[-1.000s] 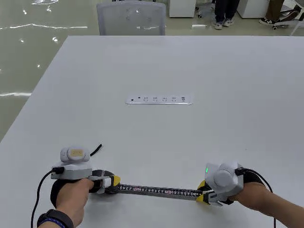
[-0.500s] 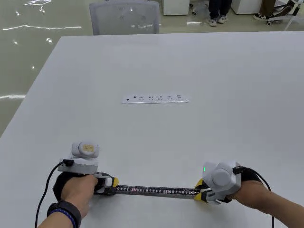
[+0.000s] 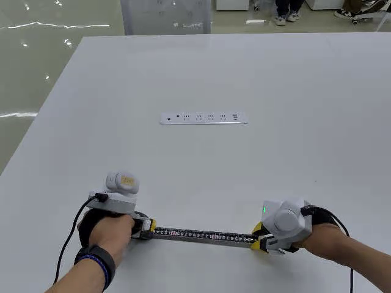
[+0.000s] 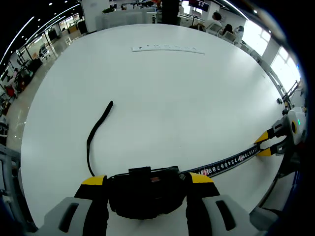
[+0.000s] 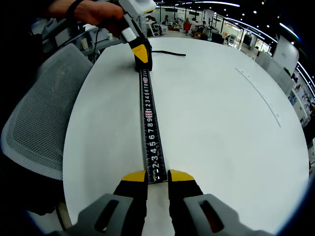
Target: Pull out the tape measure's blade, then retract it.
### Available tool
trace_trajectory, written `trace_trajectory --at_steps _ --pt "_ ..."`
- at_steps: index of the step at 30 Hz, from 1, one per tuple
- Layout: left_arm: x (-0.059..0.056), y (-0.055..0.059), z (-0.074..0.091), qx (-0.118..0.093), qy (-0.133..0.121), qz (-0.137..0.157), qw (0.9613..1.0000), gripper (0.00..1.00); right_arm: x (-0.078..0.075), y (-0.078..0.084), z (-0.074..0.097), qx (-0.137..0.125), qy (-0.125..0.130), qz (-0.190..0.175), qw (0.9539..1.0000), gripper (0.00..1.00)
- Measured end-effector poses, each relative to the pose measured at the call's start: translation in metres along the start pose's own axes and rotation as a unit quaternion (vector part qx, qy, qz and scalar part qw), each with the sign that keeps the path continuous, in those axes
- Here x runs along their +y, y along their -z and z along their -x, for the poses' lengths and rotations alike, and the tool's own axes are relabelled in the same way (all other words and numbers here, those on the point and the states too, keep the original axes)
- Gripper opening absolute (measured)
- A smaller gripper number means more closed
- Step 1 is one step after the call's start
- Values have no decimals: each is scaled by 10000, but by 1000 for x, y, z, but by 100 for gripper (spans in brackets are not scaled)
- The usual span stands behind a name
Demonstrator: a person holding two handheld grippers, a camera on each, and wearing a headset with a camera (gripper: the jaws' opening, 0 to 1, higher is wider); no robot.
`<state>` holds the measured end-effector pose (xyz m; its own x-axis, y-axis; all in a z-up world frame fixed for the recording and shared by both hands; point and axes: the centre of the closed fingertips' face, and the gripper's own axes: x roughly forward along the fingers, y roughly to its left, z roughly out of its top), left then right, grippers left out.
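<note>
The black tape measure case (image 4: 143, 191) sits on the white table between the yellow-tipped jaws of my left gripper (image 4: 146, 180), which is shut on it. Its blade (image 3: 203, 235) lies stretched flat along the table's near edge, from the case (image 3: 140, 225) at my left gripper (image 3: 145, 228) to my right gripper (image 3: 258, 238). In the right gripper view, my right gripper (image 5: 157, 175) is shut on the blade's (image 5: 147, 118) tip, numbers facing up. The case's black strap (image 4: 95, 132) trails on the table.
A white power strip (image 3: 203, 118) is set into the table's middle. A grey mesh chair (image 5: 39, 118) stands close by the near edge, and another chair (image 3: 166, 15) is at the far edge. People stand on the shiny floor beyond.
The head camera has tipped down a little. My left gripper has rolled slightly to the right over the case. The blade's drawn-out length looks the same.
</note>
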<state>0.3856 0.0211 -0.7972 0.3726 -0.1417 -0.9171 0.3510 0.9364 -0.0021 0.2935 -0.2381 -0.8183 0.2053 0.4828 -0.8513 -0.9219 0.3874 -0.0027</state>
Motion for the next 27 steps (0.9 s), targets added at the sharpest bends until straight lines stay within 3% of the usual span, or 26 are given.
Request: trace_trajectory --at_steps 7,27 --pt "0 1 1 40 -86 -106 9999 61 2 -9 -4 -48 -27 107 9999 15" --pt "1 1 1 1 -125 -158 9998 61 0 -15 -10 -44 29 238 9997 15"
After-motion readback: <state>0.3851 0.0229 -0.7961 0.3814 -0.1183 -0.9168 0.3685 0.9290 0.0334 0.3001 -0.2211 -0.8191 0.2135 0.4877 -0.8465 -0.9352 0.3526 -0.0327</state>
